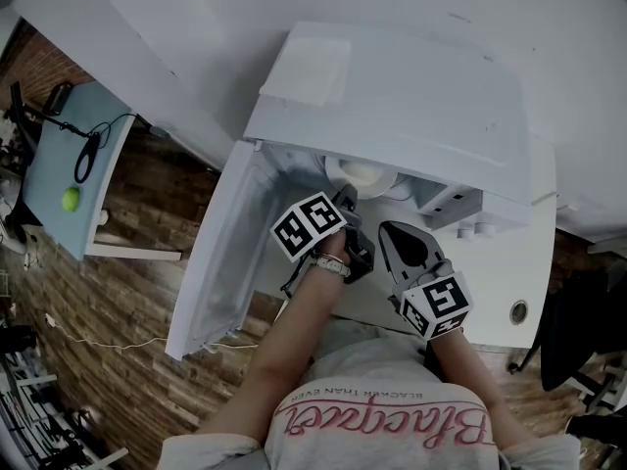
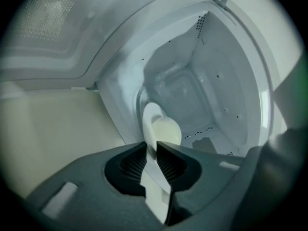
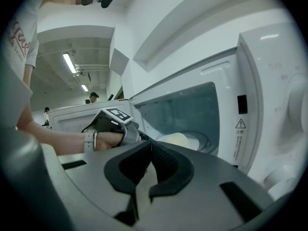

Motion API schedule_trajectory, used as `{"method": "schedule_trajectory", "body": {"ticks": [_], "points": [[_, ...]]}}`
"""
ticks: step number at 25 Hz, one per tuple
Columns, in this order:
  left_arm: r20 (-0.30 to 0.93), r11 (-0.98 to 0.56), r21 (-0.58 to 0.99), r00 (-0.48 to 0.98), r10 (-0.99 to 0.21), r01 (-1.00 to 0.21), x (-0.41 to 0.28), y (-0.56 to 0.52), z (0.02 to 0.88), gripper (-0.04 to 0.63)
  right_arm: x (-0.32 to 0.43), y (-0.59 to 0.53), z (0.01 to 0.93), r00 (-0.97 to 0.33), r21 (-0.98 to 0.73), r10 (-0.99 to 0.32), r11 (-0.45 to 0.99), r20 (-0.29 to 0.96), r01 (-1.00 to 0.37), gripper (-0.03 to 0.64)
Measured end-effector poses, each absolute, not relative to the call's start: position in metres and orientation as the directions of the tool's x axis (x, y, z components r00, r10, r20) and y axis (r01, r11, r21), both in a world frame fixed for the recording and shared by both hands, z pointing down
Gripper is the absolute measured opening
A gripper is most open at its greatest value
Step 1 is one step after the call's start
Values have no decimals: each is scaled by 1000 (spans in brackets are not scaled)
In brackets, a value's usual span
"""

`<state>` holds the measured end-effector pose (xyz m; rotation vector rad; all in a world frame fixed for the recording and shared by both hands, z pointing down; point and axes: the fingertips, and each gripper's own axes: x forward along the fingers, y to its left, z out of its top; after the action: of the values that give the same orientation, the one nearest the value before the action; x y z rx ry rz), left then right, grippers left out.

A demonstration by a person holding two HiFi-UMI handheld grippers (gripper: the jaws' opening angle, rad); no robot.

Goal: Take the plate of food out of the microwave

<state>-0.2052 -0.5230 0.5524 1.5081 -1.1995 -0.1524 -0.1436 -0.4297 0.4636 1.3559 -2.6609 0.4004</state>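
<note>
While the plate (image 2: pixel 148 119) of food (image 2: pixel 167 130) sits inside the open microwave (image 2: pixel 226 81), the left tongs (image 2: pixel 155 147) grip its near rim; the right tongs (image 3: pixel 149 144), closed and empty, hang just outside, to the right.

White box-shaped microwave oven (image 1: pixel 392 96) stands on the white table (image 1: pixel 500 282); its hinged door (image 1: pixel 220 253) is swung wide open to the left in the head view, exposing the white cavity. Inside, towards the front opening, lies a white round plate (image 2: pixel 153 124) bearing a smooth, pale cream mound of food (image 2: pixel 167 131). The plate's near rim is clamped between the jaws of the left gripper (image 2: pixel 155 147).
</note>
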Motion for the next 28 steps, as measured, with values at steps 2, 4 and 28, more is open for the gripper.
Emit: {"method": "schedule_trajectory", "body": {"ticks": [2,4,28], "points": [[475,182,828,490,-731,-531,-204,-521,552,63,-143,-428,463,-589,-174,-775,562,230,-808,12],[450,191,855,507,-735,-482,-204,-519,553,51,-142,-427,462,-588,-173,-776,562,228,-809,12],[217,124,971,544,-811,-203,-202,-505,542,11,-134,-410,460,-565,-149,-794,545,222,-825,12]]}}
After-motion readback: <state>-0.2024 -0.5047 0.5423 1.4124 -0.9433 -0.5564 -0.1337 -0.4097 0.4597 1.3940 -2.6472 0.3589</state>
